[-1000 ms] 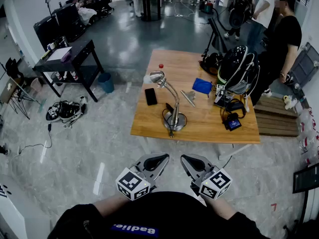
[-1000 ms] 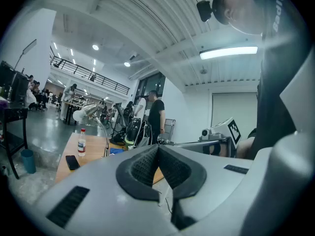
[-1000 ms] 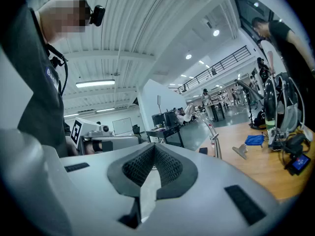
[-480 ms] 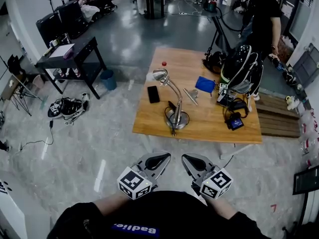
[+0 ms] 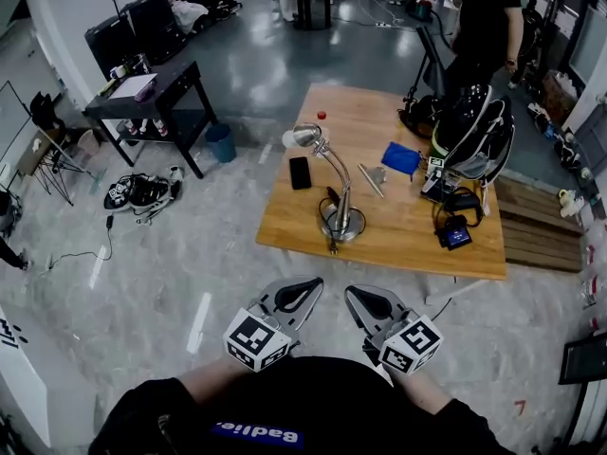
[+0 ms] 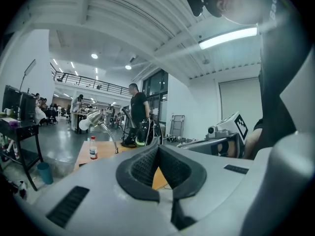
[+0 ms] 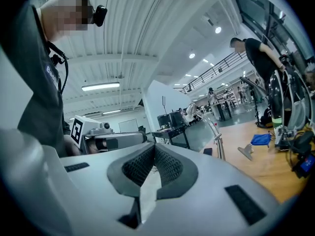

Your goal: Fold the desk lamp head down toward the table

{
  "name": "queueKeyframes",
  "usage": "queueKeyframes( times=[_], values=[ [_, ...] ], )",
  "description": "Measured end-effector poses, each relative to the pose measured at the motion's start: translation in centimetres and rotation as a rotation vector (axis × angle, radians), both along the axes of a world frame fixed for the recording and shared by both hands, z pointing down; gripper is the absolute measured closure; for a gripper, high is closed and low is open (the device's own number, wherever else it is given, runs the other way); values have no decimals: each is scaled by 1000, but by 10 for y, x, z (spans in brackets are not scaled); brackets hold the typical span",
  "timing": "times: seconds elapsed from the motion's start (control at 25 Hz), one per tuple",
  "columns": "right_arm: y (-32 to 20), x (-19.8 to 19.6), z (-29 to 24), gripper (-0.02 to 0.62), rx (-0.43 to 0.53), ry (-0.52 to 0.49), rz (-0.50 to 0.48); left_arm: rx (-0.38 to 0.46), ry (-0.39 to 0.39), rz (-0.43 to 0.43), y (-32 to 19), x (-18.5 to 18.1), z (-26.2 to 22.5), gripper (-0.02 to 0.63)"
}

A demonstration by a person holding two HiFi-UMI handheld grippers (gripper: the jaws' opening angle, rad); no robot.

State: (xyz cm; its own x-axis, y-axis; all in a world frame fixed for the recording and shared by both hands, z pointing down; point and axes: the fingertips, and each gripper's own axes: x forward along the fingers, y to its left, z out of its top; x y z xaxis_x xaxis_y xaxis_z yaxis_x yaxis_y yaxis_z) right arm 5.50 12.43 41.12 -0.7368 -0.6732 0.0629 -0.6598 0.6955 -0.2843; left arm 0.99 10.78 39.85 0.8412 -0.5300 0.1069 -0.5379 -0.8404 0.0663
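Observation:
A silver gooseneck desk lamp (image 5: 340, 224) stands near the front edge of the wooden table (image 5: 398, 245). Its head (image 5: 303, 136) is raised and points left. Both grippers are held close to my body, well short of the table and touching nothing. My left gripper (image 5: 313, 283) is shut and empty, and so is my right gripper (image 5: 351, 293). In the left gripper view the shut jaws (image 6: 158, 147) point toward the lamp head (image 6: 91, 119) far off. In the right gripper view the lamp's arm (image 7: 217, 132) rises beyond the shut jaws (image 7: 153, 145).
On the table lie a black phone (image 5: 300, 172), a blue cloth (image 5: 401, 157), a red-capped bottle (image 5: 321, 117), a backpack (image 5: 474, 126) and a small device with cables (image 5: 455, 233). A black side table (image 5: 156, 98) and blue bin (image 5: 220, 143) stand left. A person (image 5: 484, 17) stands behind.
The table and lamp have shifted slightly up and right in the head view. The person in black has moved along the table's far side. Both grippers stay shut in place.

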Motion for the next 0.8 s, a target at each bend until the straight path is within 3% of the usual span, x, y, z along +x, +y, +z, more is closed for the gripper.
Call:
queueKeyframes(
  times=[0.36,0.8],
  values=[
    [-34,12,20,589,-44,17,-21,67,-46,-101,-51,5,-4,597],
    [-163,-3,31,589,-91,96,148,236,-92,12,-189,-21,-26,597]
  ],
)
